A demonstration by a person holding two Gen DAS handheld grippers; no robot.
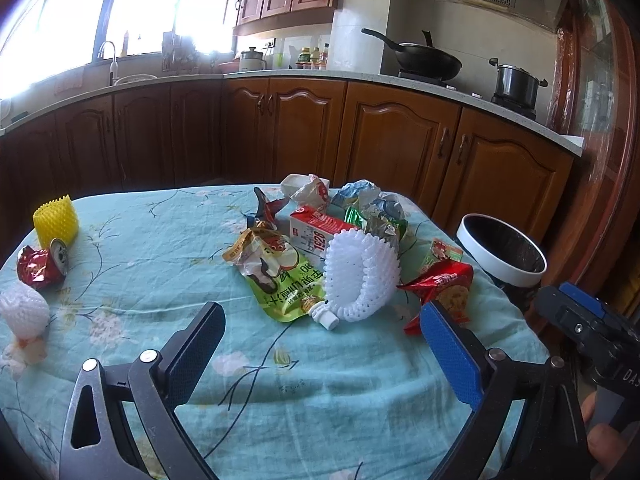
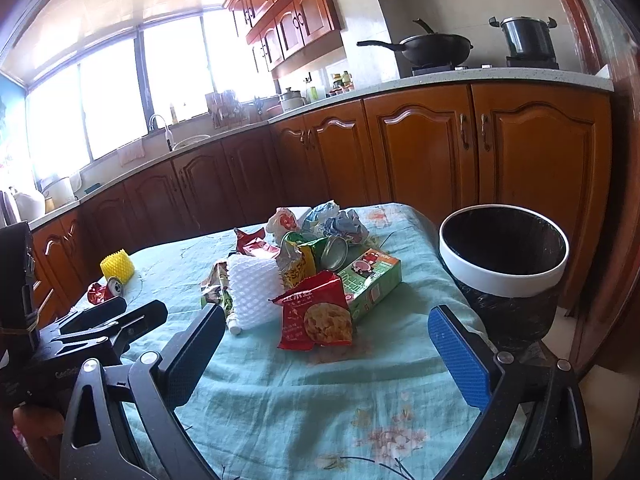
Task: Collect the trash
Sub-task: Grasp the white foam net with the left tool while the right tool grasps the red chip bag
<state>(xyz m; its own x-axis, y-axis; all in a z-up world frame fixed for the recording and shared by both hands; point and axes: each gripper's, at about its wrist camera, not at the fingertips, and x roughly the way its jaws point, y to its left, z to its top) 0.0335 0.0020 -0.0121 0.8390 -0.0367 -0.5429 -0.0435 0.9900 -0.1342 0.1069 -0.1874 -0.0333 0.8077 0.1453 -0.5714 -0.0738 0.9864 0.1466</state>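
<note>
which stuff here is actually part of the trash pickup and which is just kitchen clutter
Part of the job:
red snack bag
white foam net
green juice pouch
milk carton
green carton
crushed red can
yellow foam net
trash bin

Just lying about:
wok
steel pot
faucet

1. A black wok (image 1: 430,62) sits on the stove, a lidded steel pot (image 1: 516,82) beside it.
2. Brown wooden cabinets (image 1: 392,140) run under a pale counter (image 1: 304,75).
3. A curved tap (image 1: 109,56) stands below the bright window (image 1: 152,4).
4. A floral teal cloth (image 1: 168,248) covers the table.
</note>
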